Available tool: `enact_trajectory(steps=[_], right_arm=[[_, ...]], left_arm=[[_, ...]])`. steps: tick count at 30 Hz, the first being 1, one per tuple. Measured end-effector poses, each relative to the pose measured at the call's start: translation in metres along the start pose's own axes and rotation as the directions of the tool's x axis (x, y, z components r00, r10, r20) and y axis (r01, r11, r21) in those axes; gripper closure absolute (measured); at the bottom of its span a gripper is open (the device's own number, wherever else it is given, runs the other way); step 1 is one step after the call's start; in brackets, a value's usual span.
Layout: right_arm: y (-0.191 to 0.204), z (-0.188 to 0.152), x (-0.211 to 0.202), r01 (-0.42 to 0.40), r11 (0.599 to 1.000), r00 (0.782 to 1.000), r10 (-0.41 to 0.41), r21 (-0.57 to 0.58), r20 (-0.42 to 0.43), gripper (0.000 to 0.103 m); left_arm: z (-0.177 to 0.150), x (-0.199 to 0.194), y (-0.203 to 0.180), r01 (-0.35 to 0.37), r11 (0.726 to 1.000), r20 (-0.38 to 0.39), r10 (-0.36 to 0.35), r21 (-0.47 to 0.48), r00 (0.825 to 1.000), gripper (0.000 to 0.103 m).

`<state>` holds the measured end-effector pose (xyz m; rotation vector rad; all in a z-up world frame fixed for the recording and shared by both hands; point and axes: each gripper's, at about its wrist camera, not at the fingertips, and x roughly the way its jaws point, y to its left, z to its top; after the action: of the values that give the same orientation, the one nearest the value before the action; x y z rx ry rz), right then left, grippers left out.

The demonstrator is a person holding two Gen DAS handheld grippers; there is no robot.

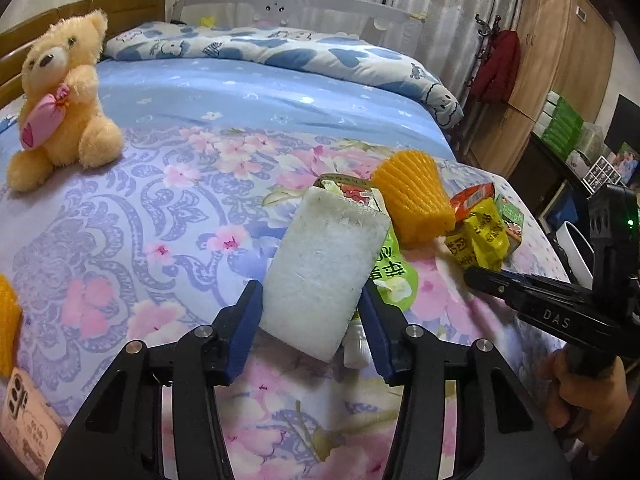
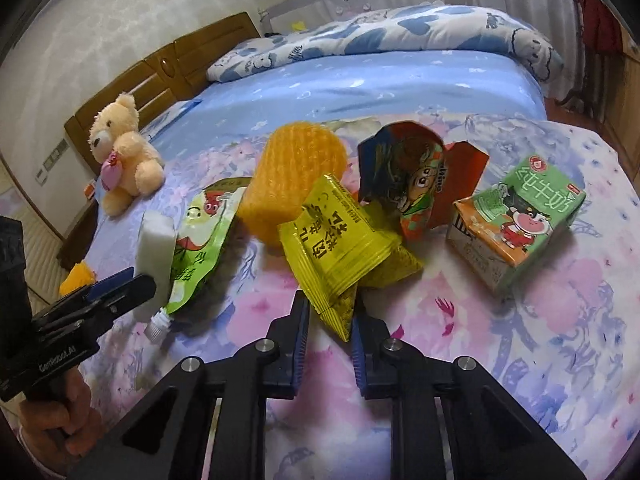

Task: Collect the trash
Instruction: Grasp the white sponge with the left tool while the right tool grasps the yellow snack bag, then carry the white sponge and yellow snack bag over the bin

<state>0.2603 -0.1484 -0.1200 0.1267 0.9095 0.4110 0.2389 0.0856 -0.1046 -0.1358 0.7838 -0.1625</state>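
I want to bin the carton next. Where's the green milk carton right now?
In the right wrist view the green milk carton lies on the floral bedspread at the right end of the trash pile, just right of the orange-and-blue snack box.

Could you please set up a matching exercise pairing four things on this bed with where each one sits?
Things:
1. white foam block
2. yellow foil snack packet
3. green milk carton
4. cream teddy bear

Places:
A. near the wooden headboard
B. between the left gripper's blue pads
C. corner between the right gripper's pads
D. lying on the floral sheet right of the packets

Pairs: 1-B, 2-C, 3-D, 4-A
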Motion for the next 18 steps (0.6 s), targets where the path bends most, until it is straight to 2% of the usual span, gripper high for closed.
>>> enact_trajectory(steps=[4, 9, 18], right_arm=[[-0.001, -0.006, -0.016, -0.03, 1.0, 0.999, 0.03, 0.002, 0.015, 0.09], [-0.003, -0.014, -0.042, -0.055, 0.998, 0.998, 0.055, 0.009, 0.04, 0.094], [-0.016, -0.04, -0.086, -0.05, 0.999, 0.997, 0.049, 0.011, 0.057, 0.095]], left_arm=[[-0.003, -0.015, -0.001, -0.009, 1.0, 0.026, 0.009, -0.01, 1.0, 0.057], [-0.008, -0.037, -0.013, 0.013, 1.0, 0.056, -0.012, -0.004, 0.998, 0.057], [-0.026, -0.042, -0.068, 0.093, 0.994, 0.014, -0.094, 0.064, 0.995, 0.057]])
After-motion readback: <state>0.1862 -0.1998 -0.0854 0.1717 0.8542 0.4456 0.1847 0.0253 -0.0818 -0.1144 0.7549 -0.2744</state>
